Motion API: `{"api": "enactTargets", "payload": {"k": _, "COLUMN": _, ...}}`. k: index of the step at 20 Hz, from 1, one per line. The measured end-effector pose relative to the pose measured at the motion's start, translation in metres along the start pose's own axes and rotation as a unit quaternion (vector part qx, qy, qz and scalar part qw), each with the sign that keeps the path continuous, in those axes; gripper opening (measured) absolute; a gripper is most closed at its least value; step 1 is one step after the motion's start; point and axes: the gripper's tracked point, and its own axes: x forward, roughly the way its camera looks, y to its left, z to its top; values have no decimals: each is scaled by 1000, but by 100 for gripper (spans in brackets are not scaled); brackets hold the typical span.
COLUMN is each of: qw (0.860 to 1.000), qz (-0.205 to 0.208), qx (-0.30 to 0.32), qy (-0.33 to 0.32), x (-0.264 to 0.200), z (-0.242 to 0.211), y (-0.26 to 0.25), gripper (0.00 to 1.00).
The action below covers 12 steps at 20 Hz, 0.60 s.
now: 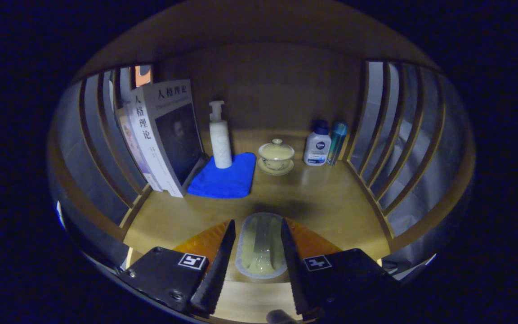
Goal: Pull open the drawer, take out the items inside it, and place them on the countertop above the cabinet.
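The gripper (259,243) holds a flat, pale, see-through packet (261,245) between its two fingers (223,252), one finger pressing on each long side. The packet sits low over the front edge of the wooden counter (326,198), and an orange thing (200,245) shows behind and to either side of the fingers; what it is cannot be told.

Beyond the fingers, toward the back of the counter, a folded blue cloth (224,179) lies left of the middle. A white pump bottle (219,137) stands upright on the cloth's far corner. Books (162,137) lean against the slatted left side (97,148), their lower edge just beside the cloth. Near the middle of the back edge stands a cream lidded cup (276,154) on its saucer, apart from the cloth. In the back right corner a small white bottle with a dark cap (317,146) stands upright, touching or nearly touching a slim teal bottle (337,140) beside the slatted right side (394,144).
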Motion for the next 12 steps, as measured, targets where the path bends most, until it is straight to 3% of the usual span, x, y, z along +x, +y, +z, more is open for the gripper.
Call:
{"api": "enactTargets", "payload": {"k": 6, "qw": 996, "qz": 2, "qx": -32, "qy": -88, "x": -53, "z": -15, "y": 5, "gripper": 65}}
{"api": "enactTargets", "payload": {"k": 10, "qw": 989, "qz": 16, "qx": -46, "qy": -137, "x": -96, "z": -47, "y": 15, "gripper": 100}}
{"api": "enactTargets", "payload": {"k": 12, "qw": 985, "qz": 18, "qx": -40, "qy": -164, "x": -119, "z": -63, "y": 17, "gripper": 100}}
